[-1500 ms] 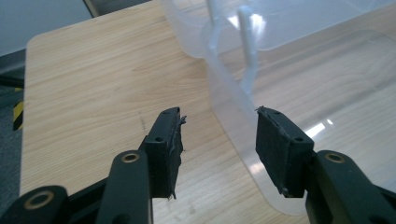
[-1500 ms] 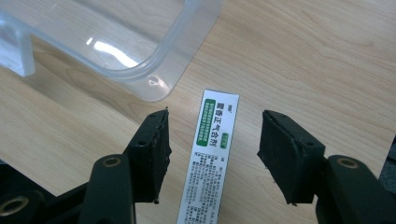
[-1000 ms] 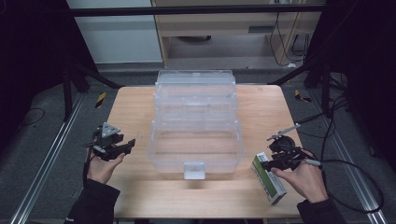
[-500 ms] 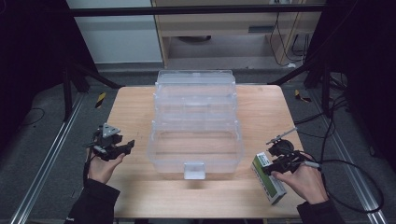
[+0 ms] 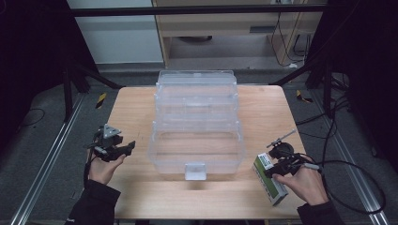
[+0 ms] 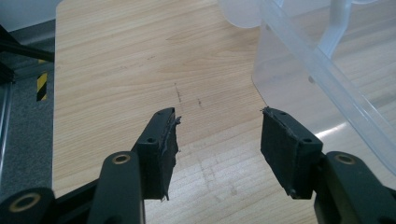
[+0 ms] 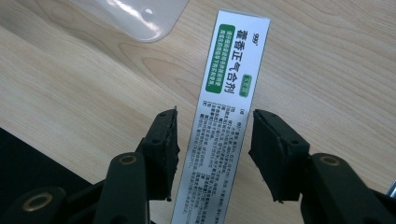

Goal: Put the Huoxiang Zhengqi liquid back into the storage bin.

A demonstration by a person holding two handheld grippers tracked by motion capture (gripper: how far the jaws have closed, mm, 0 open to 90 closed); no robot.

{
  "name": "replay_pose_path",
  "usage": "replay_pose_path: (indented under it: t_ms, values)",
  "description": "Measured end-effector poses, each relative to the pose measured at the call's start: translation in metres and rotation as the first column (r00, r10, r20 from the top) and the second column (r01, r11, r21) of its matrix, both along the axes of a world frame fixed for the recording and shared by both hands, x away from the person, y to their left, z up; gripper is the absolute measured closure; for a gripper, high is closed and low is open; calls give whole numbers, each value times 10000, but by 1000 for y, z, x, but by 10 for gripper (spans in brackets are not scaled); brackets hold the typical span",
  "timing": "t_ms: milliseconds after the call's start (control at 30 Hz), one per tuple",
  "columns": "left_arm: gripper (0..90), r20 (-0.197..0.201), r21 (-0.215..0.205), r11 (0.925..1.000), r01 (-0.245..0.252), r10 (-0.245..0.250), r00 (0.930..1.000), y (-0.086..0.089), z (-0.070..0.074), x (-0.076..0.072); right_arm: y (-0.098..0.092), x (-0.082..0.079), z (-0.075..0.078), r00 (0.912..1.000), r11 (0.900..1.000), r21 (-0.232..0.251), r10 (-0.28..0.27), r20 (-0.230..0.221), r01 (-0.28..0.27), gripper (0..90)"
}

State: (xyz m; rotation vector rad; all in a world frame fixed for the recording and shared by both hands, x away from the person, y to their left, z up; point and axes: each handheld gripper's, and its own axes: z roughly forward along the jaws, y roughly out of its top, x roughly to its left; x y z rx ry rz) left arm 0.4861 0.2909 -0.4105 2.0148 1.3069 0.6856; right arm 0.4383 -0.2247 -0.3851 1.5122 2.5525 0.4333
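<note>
lying flat near the desk's point(image 5: 141, 108) front right edge, one green-and-white box point(image 7: 224, 126) sits between your right claw's point(image 7: 212, 154) closing, not-yet-touching jaws. one clear bin point(image 5: 197, 122) fills the middle; your left claw point(image 6: 217, 149) gapes empty over bare wood.

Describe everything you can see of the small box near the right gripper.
The box is long, slim and looks like cardboard: silver-white with green label patches and printed Chinese text. It lies flat on the wooden table at the near right corner, just right of the clear plastic bin and apart from it. The right gripper straddles it, jaws just closing, pads not yet pressing its sides.
</note>
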Motion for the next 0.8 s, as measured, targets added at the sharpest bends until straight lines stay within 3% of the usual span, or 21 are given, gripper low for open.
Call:
replay_pose_path:
  t_ms: [800]
  values:
    - [445, -108, 79, 10000, 52, -51, 9999, -1, -2, 1, 2, 3, -6, 9993, 9997, -229, -59, -375, 51, 564]
